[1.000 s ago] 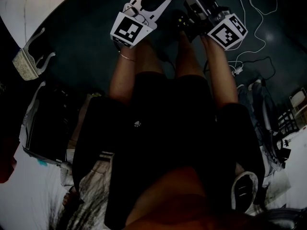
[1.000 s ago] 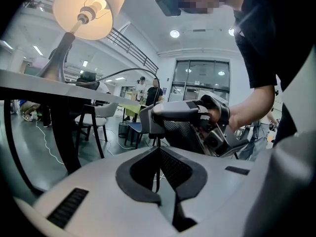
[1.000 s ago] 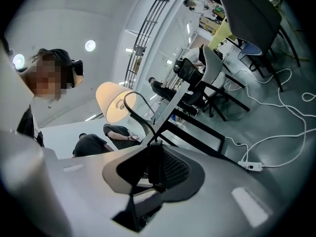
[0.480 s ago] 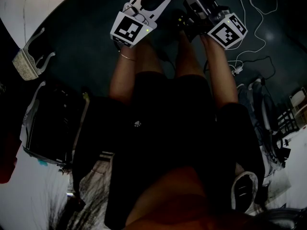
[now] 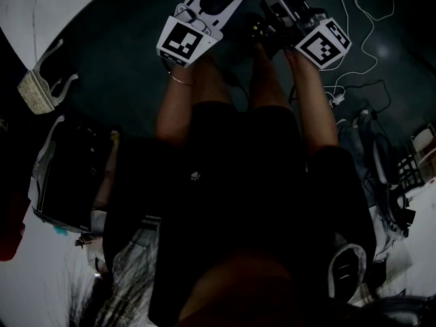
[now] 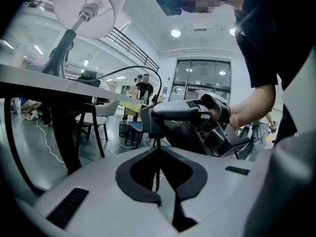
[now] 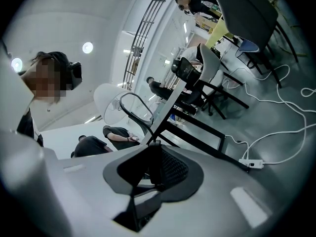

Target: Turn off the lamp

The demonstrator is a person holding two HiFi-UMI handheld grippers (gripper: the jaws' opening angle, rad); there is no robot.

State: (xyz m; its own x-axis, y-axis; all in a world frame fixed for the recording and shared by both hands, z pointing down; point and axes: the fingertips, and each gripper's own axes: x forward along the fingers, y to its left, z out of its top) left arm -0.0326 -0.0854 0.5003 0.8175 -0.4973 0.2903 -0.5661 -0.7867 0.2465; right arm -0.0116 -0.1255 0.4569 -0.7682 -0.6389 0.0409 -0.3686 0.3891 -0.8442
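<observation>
Jaws: right gripper (image 7: 154, 144) just closing mesh-textured pads (image 7: 173, 168) on slim black cord switch (image 7: 153, 164) | left gripper (image 6: 158, 148) tips together, empty

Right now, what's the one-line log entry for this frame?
left gripper: shut on cord | right gripper: jaws just been closing, pressing cord switch | lamp: standing on table

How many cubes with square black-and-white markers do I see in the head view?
2. The left cube is near the top, left of centre; the right cube is further right. Darkness may hide others.
</observation>
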